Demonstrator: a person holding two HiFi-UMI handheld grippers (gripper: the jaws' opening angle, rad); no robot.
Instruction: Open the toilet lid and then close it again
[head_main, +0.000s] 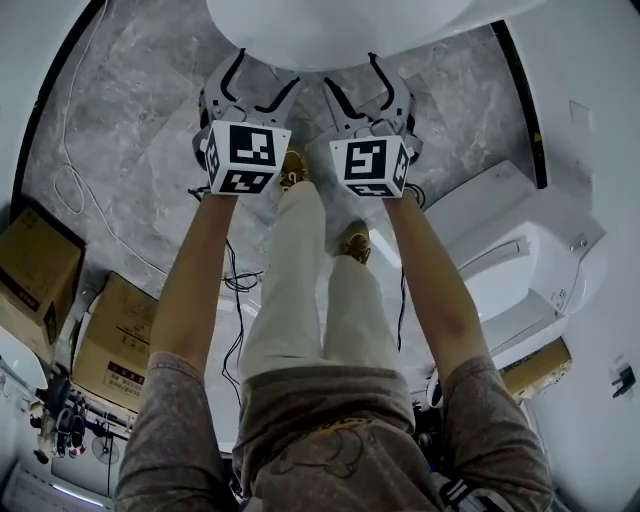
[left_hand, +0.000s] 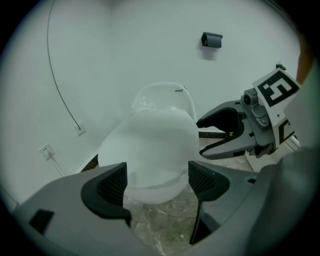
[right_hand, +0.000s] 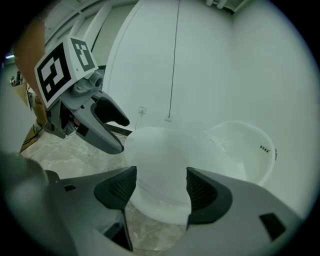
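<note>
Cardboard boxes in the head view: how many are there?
3 cardboard boxes: one at the far left edge, a second just right of it, a third at lower right beside a white fixture. The person may hide more.

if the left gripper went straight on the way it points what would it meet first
Most likely the toilet lid: its white front sits dead ahead, framed by the open jaws of the left gripper, with nothing showing in between. How far off it lies is unclear.
</note>
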